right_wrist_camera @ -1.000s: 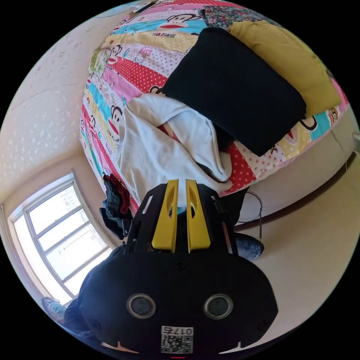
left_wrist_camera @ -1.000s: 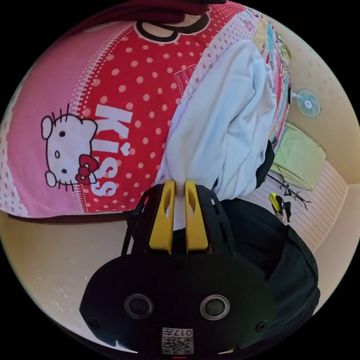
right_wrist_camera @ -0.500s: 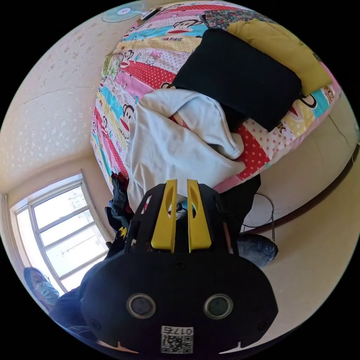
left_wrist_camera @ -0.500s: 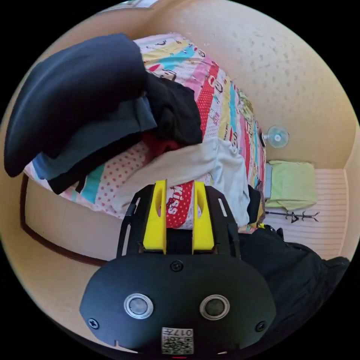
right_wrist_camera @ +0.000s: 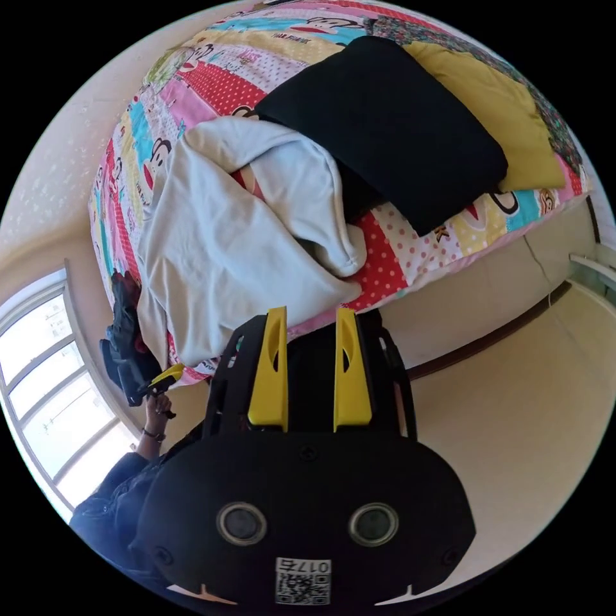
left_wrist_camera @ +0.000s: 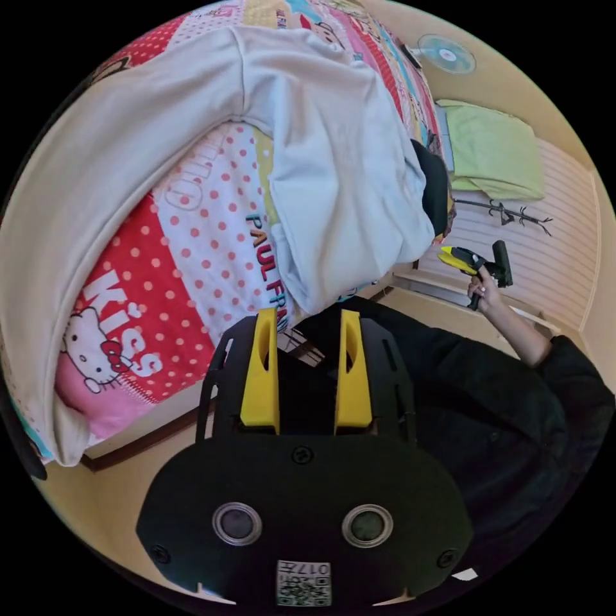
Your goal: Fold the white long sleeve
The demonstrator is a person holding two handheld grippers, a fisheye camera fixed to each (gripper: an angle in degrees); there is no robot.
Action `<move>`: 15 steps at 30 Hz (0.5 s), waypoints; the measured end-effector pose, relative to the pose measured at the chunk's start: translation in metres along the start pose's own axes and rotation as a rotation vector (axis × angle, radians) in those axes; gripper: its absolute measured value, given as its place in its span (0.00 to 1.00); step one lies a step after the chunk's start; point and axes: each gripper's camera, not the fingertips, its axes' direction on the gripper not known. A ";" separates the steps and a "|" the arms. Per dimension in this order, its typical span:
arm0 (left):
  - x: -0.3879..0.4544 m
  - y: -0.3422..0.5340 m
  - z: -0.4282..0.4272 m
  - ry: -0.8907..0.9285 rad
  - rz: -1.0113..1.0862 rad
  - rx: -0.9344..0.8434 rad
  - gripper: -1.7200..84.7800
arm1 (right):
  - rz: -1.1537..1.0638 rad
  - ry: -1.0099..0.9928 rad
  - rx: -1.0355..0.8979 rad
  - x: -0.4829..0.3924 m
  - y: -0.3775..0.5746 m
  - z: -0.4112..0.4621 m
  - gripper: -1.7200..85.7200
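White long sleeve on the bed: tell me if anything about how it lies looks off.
The white long sleeve lies rumpled rather than flat: one part is folded back over itself, and its lower edge hangs over the side of the bed. Both grippers, left and right, are open and off it.
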 end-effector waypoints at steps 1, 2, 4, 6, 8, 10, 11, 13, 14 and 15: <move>-0.001 -0.004 0.004 0.029 -0.021 -0.010 0.16 | 0.000 0.033 -0.020 0.002 -0.015 0.003 0.16; -0.002 -0.011 0.009 0.055 -0.055 -0.021 0.15 | 0.002 0.038 -0.050 0.006 -0.029 0.008 0.17; -0.003 -0.018 0.014 0.028 -0.119 -0.033 0.13 | -0.015 0.018 -0.122 0.012 -0.047 0.019 0.17; -0.007 -0.024 0.016 0.008 -0.218 -0.100 0.10 | -0.056 0.014 -0.217 0.012 -0.060 0.030 0.16; -0.009 -0.023 0.003 0.071 -0.255 -0.115 0.07 | -0.150 -0.037 -0.393 0.006 -0.070 0.037 0.10; -0.006 -0.018 -0.022 0.226 -0.218 -0.090 0.07 | -0.237 -0.146 -0.447 0.002 -0.072 0.017 0.08; -0.001 -0.012 -0.044 0.359 -0.175 -0.069 0.07 | -0.305 -0.278 -0.440 0.000 -0.071 -0.009 0.07; 0.004 0.000 -0.077 0.523 -0.139 -0.025 0.07 | -0.373 -0.502 -0.419 0.004 -0.069 -0.052 0.06; 0.005 0.009 -0.097 0.597 -0.134 0.000 0.07 | -0.396 -0.599 -0.397 0.010 -0.067 -0.078 0.06; 0.002 0.020 -0.113 0.660 -0.152 0.024 0.06 | -0.405 -0.629 -0.387 0.014 -0.066 -0.090 0.06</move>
